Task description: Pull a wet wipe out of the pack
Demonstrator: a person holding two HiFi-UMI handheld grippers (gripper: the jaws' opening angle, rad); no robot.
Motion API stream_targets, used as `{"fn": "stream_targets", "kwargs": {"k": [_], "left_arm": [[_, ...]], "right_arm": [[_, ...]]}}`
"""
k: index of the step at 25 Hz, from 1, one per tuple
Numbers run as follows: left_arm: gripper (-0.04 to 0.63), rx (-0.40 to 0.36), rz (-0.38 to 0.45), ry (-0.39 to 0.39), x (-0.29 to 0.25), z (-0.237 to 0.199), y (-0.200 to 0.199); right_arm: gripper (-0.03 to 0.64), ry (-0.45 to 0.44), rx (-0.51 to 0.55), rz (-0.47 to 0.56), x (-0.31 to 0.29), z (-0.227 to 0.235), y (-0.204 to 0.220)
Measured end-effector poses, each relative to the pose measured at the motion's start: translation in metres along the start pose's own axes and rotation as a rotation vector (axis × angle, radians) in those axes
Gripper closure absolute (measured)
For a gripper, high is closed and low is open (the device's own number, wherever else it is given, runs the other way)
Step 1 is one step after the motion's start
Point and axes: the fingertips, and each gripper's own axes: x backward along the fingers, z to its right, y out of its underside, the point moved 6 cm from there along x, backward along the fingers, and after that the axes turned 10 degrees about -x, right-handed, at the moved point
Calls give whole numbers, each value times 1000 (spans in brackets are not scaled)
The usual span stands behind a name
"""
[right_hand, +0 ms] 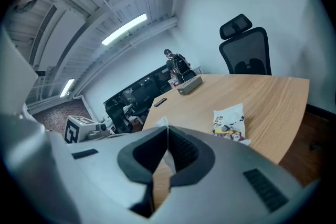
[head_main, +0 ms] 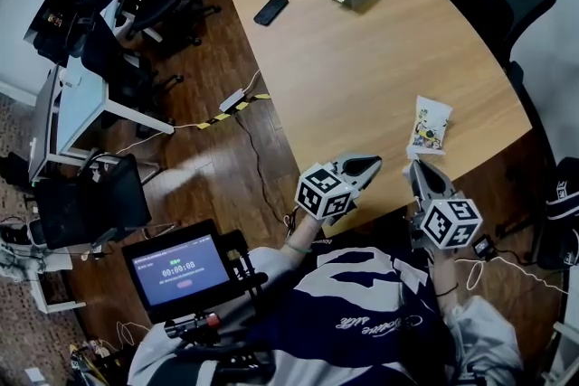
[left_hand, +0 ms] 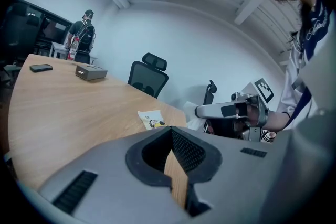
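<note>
Lying flat near the edge of the wooden bench, the wet wipe pack sat just ahead of both tools, and neither gripped it. The right tool was closed on a white wet wipe pinched between its jaws. The left tool was closed with nothing between its jaws, held beside the right one at the bench edge.

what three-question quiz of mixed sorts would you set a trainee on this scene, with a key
1. True or false: the left tongs are shut with nothing between them.
2. Which is nearest the wipe pack? A phone, B grey box, C right tongs
3. Fill in: a thin ___ sheet seems to sit between the right tongs.
Key: 1 true; 2 C; 3 white
</note>
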Motion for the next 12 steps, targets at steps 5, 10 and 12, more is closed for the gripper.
{"fn": "stream_targets", "kwargs": {"k": [5, 10, 12], "left_arm": [[594, -28, -16, 55, 40, -1, 17], [594, -35, -24, 125, 66, 10, 25], [594, -31, -25, 158, 71, 19, 27]], "right_arm": [[612, 63, -15, 44, 5, -33, 42], [612, 145, -43, 80, 23, -53, 79], [614, 179, -56, 100, 36, -58, 89]]}}
